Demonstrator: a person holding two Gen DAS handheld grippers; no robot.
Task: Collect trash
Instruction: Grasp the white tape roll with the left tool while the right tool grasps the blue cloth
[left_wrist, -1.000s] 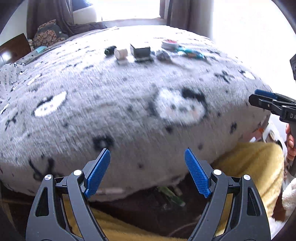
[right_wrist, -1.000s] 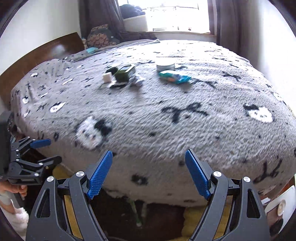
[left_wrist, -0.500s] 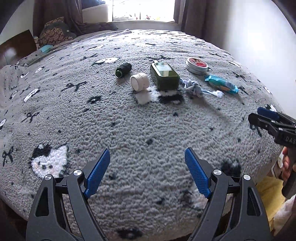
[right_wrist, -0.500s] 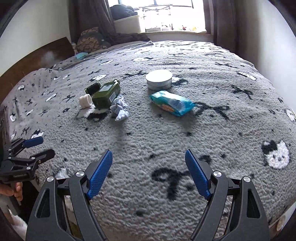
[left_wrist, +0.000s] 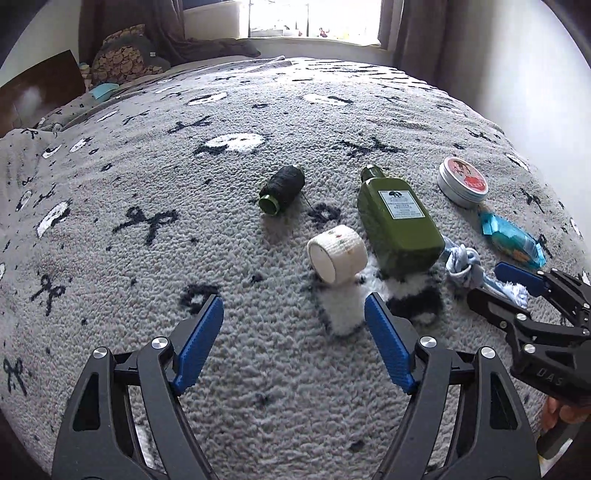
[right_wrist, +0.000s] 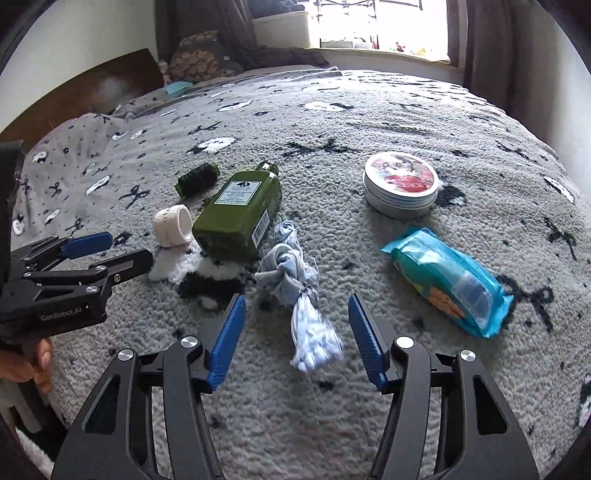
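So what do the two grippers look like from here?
Both match: black plastic clamp-style frames with silver rivets and ribbed blue pads. The left gripper reads "GenRobot.AI" on its side in the right wrist view; the right gripper shows "DAS" lettering. No cables or sleeves visible.

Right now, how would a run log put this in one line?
left hand-held gripper: closing, empty | right hand-held gripper: closing around knotted pale-blue cloth rope, untouched

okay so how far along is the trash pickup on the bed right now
Nothing looks collected yet. The spool, tape roll, green bottle, tin and blue wrapper all lie on the blanket. In hand: the right claw is closing around the knotted blue rag, pads not touching. The left claw hangs open, closing slightly, holding nothing.
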